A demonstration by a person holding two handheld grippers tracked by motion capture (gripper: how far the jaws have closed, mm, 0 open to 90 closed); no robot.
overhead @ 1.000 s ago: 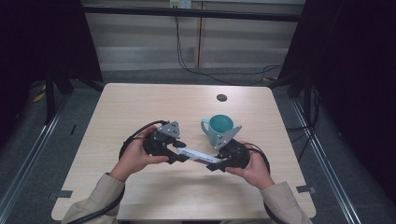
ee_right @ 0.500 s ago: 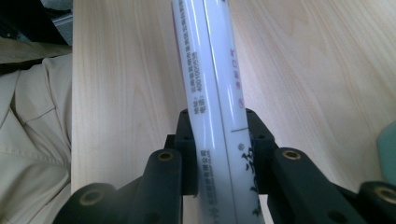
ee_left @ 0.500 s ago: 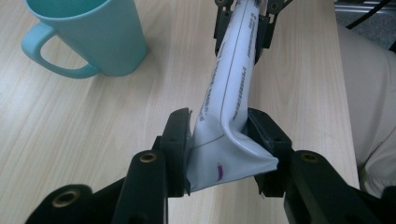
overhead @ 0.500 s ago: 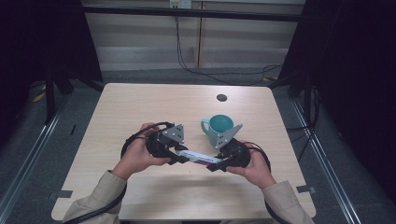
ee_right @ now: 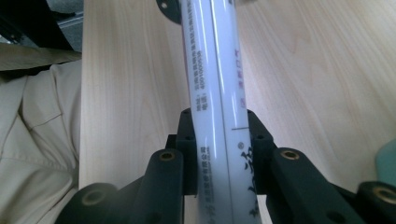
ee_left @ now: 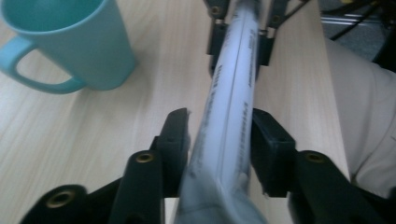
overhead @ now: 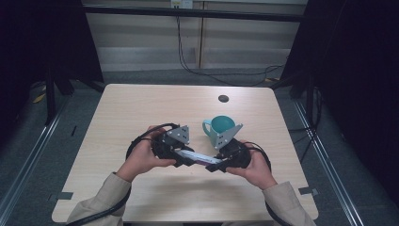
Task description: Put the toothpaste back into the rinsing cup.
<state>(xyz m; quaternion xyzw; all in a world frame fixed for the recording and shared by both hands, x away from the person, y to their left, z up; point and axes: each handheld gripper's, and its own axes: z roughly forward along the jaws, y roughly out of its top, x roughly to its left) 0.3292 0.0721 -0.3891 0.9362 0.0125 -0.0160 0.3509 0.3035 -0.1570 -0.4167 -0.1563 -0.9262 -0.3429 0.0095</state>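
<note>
Two sets of fingers, one tube between them — that is how I have it. My left gripper (overhead: 184,157) and my right gripper (overhead: 217,165) face each other over the near middle of the desk (overhead: 141,108), and the long white tube (overhead: 203,159) spans the gap from one to the other, held just above the wood.

From the right gripper view, my right fingers (ee_right: 187,154) are clamped on the tube (ee_right: 217,93); its glossy white skin carries small printed text and a red mark, and it runs straight away from me toward the other gripper at the top edge.

From the left gripper view, my left gripper (ee_left: 219,144) has the tube (ee_left: 233,93) between its two black fingers (ee_left: 175,140). They have just been closing in on it. The right-hand one lies against the tube's side; on the left-hand one I cannot tell whether the pad presses or only sits beside it, as the near end of the tube is blurred. Farther along that view, the right gripper's fingers hold the same tube on both sides.

A teal mug (overhead: 221,128) stands upright on the desk just behind my right gripper, handle toward the left in the high view, apart from the tube. A small dark round disc (overhead: 223,99) sits in the desk farther back. My beige sleeves (overhead: 101,197) come in from the near edge.
</note>
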